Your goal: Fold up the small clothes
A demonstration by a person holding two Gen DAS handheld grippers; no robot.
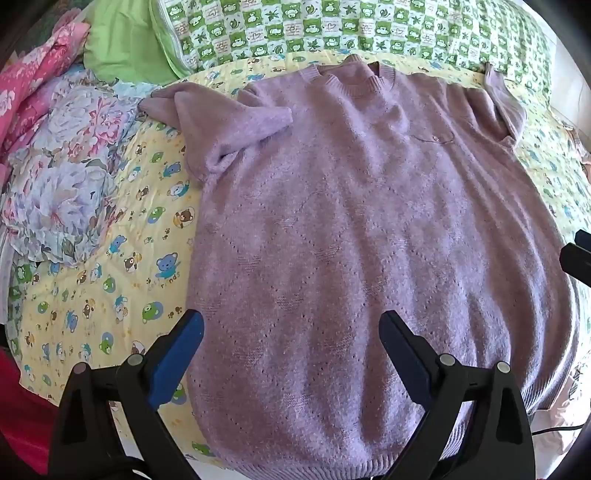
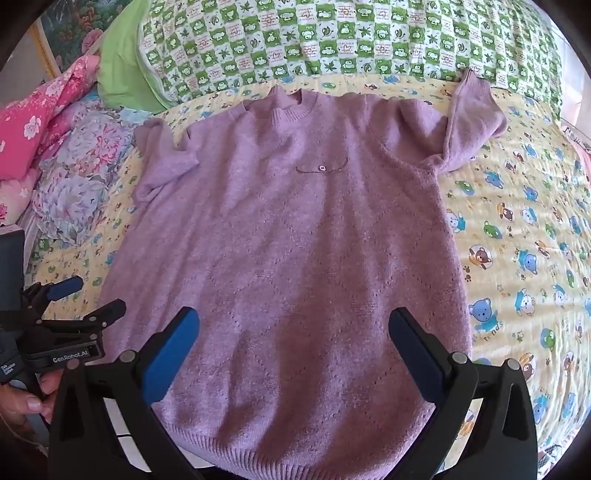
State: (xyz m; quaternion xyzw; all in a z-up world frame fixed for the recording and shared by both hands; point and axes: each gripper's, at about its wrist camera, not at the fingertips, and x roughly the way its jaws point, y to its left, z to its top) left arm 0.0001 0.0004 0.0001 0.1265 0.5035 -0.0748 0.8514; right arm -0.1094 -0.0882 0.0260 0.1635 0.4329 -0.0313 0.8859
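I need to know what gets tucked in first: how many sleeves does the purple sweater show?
2. One sleeve lies bunched at the picture-left shoulder of the purple sweater, near the floral bedding. The other sleeve is bent upward at the picture-right shoulder, toward the green checked quilt.

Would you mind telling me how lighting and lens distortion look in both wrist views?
Left wrist view: sharp, bright daylight, soft shadow bands across the purple sweater, fisheye bending the checked quilt, dark corners. Right wrist view: equally sharp and curved, shadow patches on the sweater, no glare.

I count one purple sweater (image 2: 288, 240) with two sleeves, two quilts, and my two grippers.
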